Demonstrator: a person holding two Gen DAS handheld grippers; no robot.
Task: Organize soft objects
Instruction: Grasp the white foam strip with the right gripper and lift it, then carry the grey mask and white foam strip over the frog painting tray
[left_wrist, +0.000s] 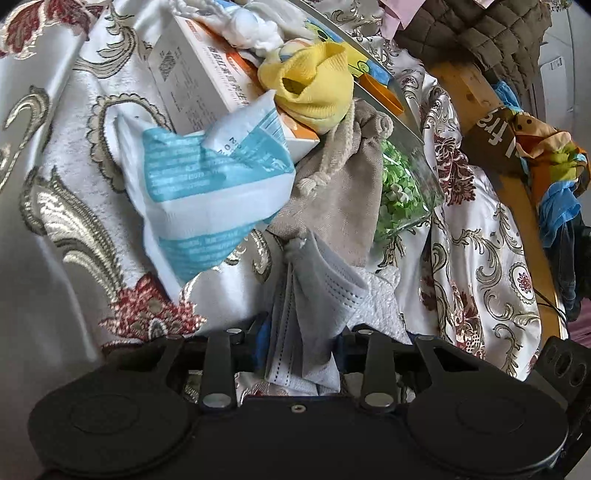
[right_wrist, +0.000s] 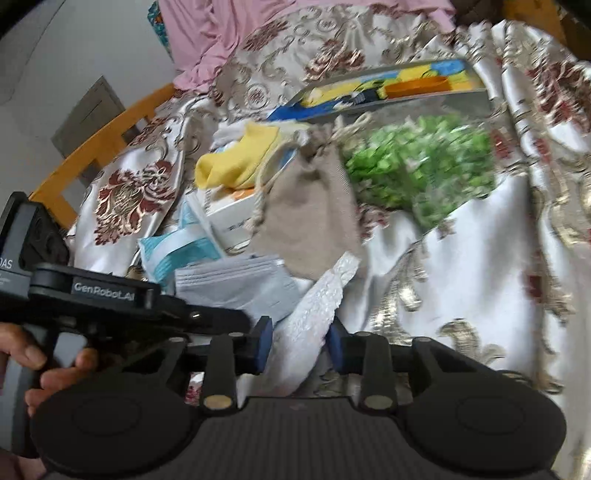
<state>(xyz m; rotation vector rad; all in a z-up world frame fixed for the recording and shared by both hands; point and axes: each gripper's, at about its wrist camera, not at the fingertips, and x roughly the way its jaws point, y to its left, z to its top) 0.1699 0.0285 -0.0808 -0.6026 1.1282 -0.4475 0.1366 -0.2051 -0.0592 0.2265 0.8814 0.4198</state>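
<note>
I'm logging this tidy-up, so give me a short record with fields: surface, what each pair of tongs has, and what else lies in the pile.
surface: flowered cloth
left tongs: closed on grey face mask
right tongs: closed on white paper towel
pile: yellow sock, beige drawstring pouch, blue-and-white packet, white box
beside pile: clear bag of green bits

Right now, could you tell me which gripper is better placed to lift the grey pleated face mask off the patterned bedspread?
Left. The left gripper already has the grey pleated face mask between its fingers, while the right gripper is closed on a white textured paper towel beside it.
</note>
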